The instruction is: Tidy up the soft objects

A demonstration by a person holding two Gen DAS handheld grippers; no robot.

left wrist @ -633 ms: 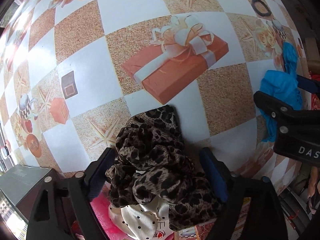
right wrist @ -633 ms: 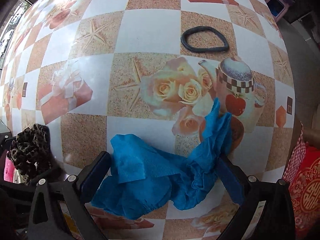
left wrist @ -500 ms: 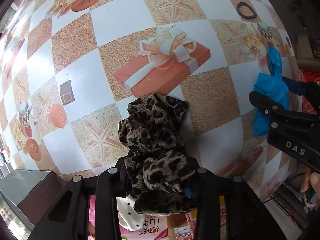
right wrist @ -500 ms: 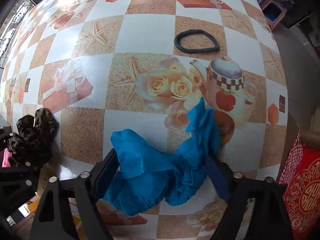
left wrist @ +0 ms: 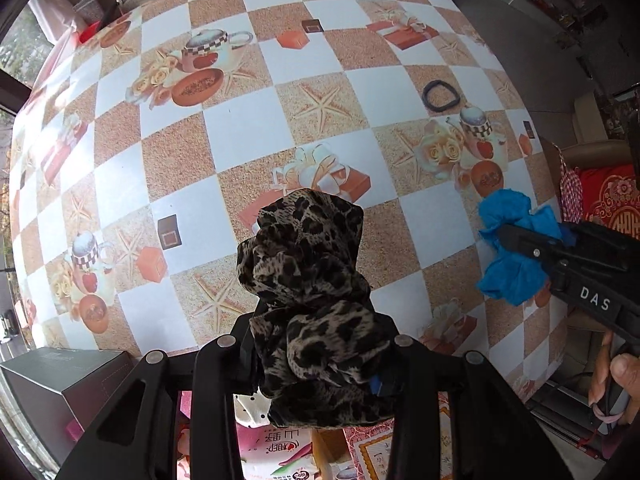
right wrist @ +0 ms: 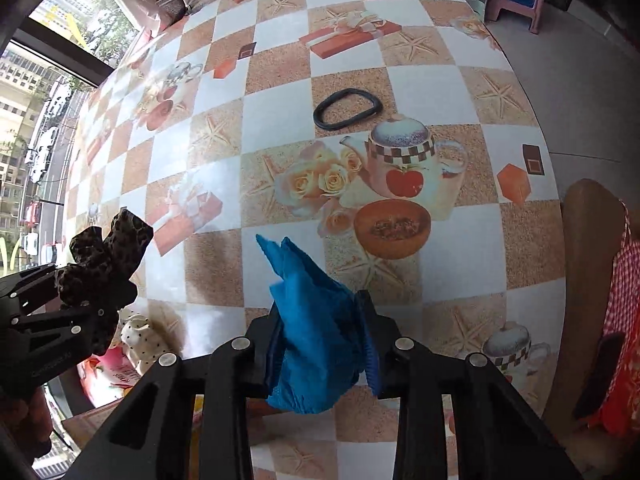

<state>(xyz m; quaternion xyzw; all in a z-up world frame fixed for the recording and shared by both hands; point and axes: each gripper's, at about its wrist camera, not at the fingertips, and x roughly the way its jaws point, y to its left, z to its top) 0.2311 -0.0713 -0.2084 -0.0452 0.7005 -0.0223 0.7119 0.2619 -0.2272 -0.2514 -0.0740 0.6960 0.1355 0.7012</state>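
The leopard-print fabric item (left wrist: 308, 280) is clamped between the jaws of the left hand-held gripper (left wrist: 316, 360), with its bunched upper part standing clear above the surface (left wrist: 240, 128). The left jaws are nearly closed, pressing the fabric from both sides; they have just been closing, with the fabric between them. Taking this leopard-print item as the landmark, the blue cloth (right wrist: 316, 320) is to its right and well apart from it. The right hand-held gripper (right wrist: 320, 344) holds the blue cloth pinched between its jaws, which have just been closing around it; a pointed fold of the cloth rises above the jaws. Beyond the blue cloth, farther from the landmark, a black ring-shaped band (right wrist: 347, 110) lies flat on the surface beside a printed teapot motif. The surface carries a checkered covering printed with starfish, gift boxes and roses. Below and behind the landmark, off the surface edge, a white polka-dot item (left wrist: 250, 408) and a pink printed bag (left wrist: 272, 448) are partly visible. Left of these is a grey box (left wrist: 68, 384).
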